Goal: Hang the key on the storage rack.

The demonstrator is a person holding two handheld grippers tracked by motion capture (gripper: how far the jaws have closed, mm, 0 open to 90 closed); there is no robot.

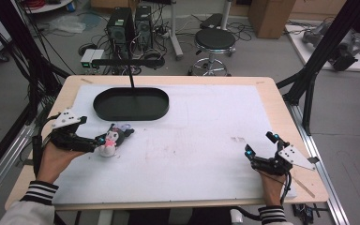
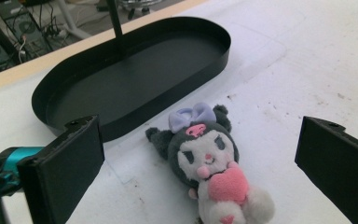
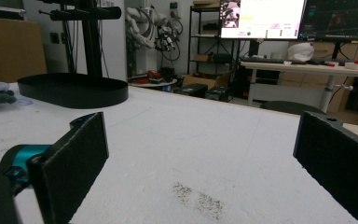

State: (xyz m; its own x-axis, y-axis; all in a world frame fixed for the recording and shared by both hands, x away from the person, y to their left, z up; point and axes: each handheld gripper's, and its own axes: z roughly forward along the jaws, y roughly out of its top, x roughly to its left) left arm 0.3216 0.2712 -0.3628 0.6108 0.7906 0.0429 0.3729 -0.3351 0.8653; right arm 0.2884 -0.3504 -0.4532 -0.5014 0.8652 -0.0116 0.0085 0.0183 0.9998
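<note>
Plush toy (image 1: 111, 138) on table (image 1: 206, 154), just before tray (image 1: 131, 104), left side.

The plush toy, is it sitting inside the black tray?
No, the plush toy lies on the white table cover just outside the black tray, which is empty.

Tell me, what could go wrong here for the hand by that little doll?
The left gripper is open with the doll between its jaws, not yet held. The doll is soft and rounded, so the jaws may pinch only fluff and let it slip. It also lies close to the tray: a push instead of a clean grasp could shove it against the rim. The right gripper sits open far off, so it likely couldn't help.
</note>
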